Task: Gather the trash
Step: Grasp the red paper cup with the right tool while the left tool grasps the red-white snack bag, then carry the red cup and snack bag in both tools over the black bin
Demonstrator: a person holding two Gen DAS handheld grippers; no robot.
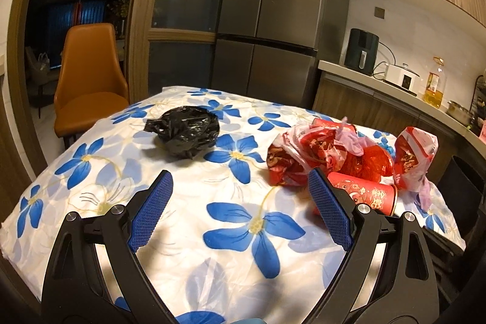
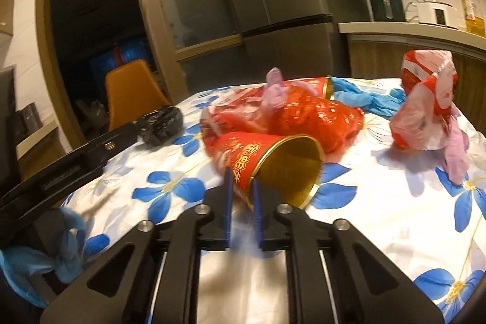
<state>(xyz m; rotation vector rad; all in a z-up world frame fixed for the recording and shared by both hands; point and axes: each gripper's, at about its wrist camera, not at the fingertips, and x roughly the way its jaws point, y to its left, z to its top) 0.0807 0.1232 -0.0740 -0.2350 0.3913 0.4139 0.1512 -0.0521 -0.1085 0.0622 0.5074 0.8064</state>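
Right gripper [image 2: 242, 187] is clenched on the rim of the red paper cup [image 2: 267, 163], one pad inside the gold mouth, one outside. That cup lies on its side on the flowered worktop [image 2: 379, 202], mouth toward the gripper, base pointing far-left into the red wrappers [image 2: 303, 114]. Left gripper [image 1: 240, 193] hovers released, black bag [image 1: 185, 131] just beyond it.

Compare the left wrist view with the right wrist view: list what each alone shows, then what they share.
Left wrist only: the left gripper, jaws wide open over bare tablecloth.

Right wrist only: the right gripper, jaws shut on the rim of the red paper cup, gold inside showing, and blue gloves behind the pile.

Both: the black bag, the red wrappers, the orange chair, the fridge.
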